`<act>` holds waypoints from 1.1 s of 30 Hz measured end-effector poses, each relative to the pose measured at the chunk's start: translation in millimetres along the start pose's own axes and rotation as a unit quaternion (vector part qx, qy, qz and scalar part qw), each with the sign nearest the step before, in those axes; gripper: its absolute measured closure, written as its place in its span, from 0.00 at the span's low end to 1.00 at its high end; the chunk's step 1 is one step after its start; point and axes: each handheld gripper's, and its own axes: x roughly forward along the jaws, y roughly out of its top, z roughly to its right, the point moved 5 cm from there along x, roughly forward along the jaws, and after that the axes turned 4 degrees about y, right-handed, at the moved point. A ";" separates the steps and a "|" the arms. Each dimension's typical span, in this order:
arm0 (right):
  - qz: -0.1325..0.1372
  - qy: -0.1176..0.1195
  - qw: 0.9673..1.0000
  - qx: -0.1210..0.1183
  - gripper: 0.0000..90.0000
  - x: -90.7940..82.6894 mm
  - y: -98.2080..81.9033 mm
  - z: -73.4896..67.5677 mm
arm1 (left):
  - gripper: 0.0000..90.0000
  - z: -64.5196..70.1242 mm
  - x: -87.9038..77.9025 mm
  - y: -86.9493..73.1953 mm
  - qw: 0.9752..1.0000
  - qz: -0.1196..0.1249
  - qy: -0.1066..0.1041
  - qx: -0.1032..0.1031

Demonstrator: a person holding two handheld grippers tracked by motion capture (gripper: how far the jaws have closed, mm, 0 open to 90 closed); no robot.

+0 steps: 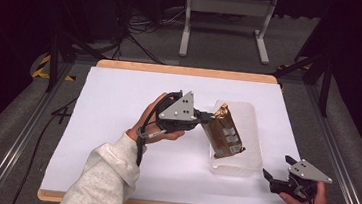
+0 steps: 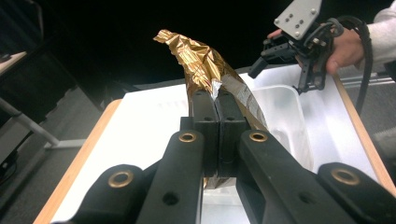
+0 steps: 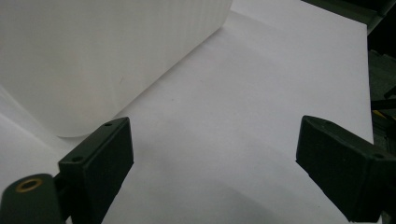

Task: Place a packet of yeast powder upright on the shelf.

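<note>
A gold and brown foil packet (image 1: 224,134) is tilted over the left part of a clear plastic tub (image 1: 253,120) at the table's middle right. My left gripper (image 1: 208,118) is shut on the packet's left edge, just below its crumpled top. In the left gripper view the two jaws (image 2: 215,100) press together on the packet (image 2: 205,63), with the tub (image 2: 285,112) beyond. I cannot tell if the packet's lower end touches the tub floor. My right gripper (image 1: 277,166) stands open near the front right corner; its jaws (image 3: 219,149) hold nothing, next to the tub wall (image 3: 93,56).
A white sheet (image 1: 116,126) covers the wooden table. A pale metal stand (image 1: 227,16) and cables lie on the floor beyond the far edge. In the left gripper view the other hand and its gripper (image 2: 264,56) sit past the tub.
</note>
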 end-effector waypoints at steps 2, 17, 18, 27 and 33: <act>-0.001 0.001 1.000 0.001 0.13 0.1 -0.2 -0.1 | 1.00 0.2 1.5 0.2 1.000 0.002 -0.004 0.000; -0.002 0.003 1.000 0.004 0.13 -0.3 -1.2 0.6 | 1.00 -5.8 15.8 13.1 0.999 -0.027 0.009 0.043; -0.002 0.003 1.000 0.003 0.13 -0.3 -1.1 0.4 | 1.00 -6.3 16.2 12.9 0.999 -0.027 0.004 0.044; -0.005 0.007 1.000 0.004 0.13 1.1 -1.7 0.1 | 0.99 -0.8 27.0 7.5 0.997 -0.046 -0.026 0.058; -0.005 0.007 1.000 0.001 0.13 0.6 -1.4 -1.0 | 0.99 7.0 42.4 4.1 0.998 -0.038 -0.035 0.047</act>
